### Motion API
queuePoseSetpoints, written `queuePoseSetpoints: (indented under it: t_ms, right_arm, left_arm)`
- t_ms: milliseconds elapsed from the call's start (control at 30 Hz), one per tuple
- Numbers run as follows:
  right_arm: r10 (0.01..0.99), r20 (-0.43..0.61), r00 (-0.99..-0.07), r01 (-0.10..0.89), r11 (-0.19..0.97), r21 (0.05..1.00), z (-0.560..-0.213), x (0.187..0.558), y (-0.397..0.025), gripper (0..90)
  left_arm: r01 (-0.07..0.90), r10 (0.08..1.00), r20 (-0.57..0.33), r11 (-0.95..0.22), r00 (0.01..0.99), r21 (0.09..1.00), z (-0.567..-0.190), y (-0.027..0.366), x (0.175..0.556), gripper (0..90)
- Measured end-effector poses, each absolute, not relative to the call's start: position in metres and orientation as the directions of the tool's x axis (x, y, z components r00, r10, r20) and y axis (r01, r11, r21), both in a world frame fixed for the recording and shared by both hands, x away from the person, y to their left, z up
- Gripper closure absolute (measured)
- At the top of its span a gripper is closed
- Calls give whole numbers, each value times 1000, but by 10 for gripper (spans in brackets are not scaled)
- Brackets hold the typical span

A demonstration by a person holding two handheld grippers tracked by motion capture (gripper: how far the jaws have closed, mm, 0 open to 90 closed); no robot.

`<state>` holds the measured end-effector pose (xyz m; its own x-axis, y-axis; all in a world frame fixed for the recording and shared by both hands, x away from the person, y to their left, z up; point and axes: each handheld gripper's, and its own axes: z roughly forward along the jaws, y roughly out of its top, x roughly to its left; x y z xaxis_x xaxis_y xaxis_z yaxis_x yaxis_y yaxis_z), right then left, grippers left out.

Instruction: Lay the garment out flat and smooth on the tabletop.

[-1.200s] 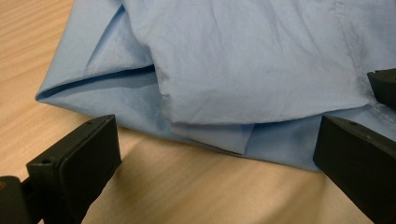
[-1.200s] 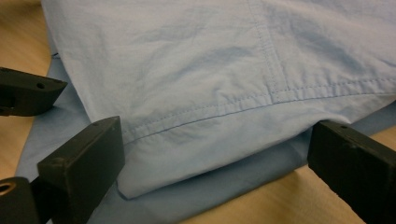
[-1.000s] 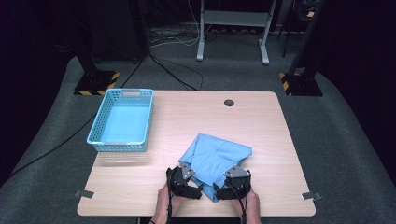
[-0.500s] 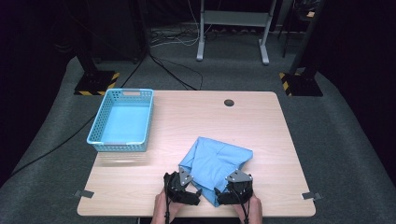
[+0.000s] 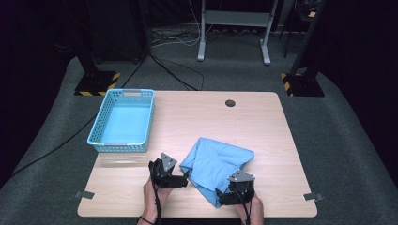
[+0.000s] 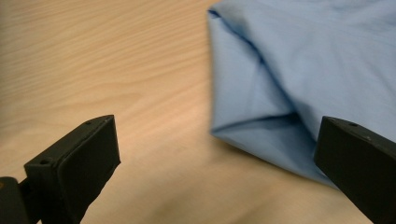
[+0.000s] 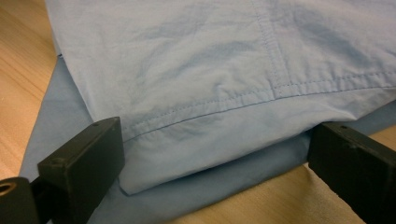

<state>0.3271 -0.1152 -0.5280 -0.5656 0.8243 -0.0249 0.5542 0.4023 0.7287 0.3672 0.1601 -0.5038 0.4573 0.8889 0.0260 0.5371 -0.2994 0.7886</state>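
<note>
A folded light blue cloth lies on the wooden table near its front edge. My left gripper sits at the cloth's left corner, open, with bare wood and the folded cloth corner between its jaws. My right gripper rests at the cloth's near edge, open, its jaws spread wide over the stitched hem. Both jaw sets are apart from the fabric. A hand holds each gripper from the table's front edge.
A light blue plastic basket stands empty at the table's left. A dark round grommet sits near the far edge. Bare wood lies between the basket and the cloth. Tape tabs mark the front corners.
Both grippers have pulled back slightly toward the table's front edge. The cloth lies as before, folded.
</note>
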Motion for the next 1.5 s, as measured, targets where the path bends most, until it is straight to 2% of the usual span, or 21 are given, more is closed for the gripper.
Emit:
queuePoseSetpoints:
  t_ms: [133, 300, 600, 933, 1067, 1367, 1500]
  right_arm:
    - [824, -25, -566, 554, 402, 729, -528, 327, -115, 32]
    - [823, -23, -567, 555, 403, 728, -528, 327, -115, 32]
    - [802, 0, -597, 561, 417, 715, -524, 333, -115, 17]
    - [723, -70, -687, 487, 530, 694, -506, 343, -81, 20]
    - [719, -113, -686, 463, 551, 695, -498, 339, -77, 25]
    - [727, -153, -670, 435, 551, 712, -480, 317, -96, 33]
    - [706, -155, -691, 429, 573, 698, -485, 323, -87, 33]
  left_arm:
    - [571, 888, 42, -331, 459, 751, -512, 155, 392, 0]
    - [603, 881, 44, -358, 470, 713, -524, 148, 406, 0]
    - [617, 880, -7, -328, 476, 715, -529, 148, 408, 1]
    - [618, 880, -10, -325, 475, 716, -529, 148, 408, 0]
    - [618, 879, -9, -327, 476, 715, -529, 148, 408, 0]
    - [617, 879, -8, -328, 476, 715, -529, 148, 408, 0]
    - [617, 879, -8, -328, 476, 715, -529, 148, 408, 0]
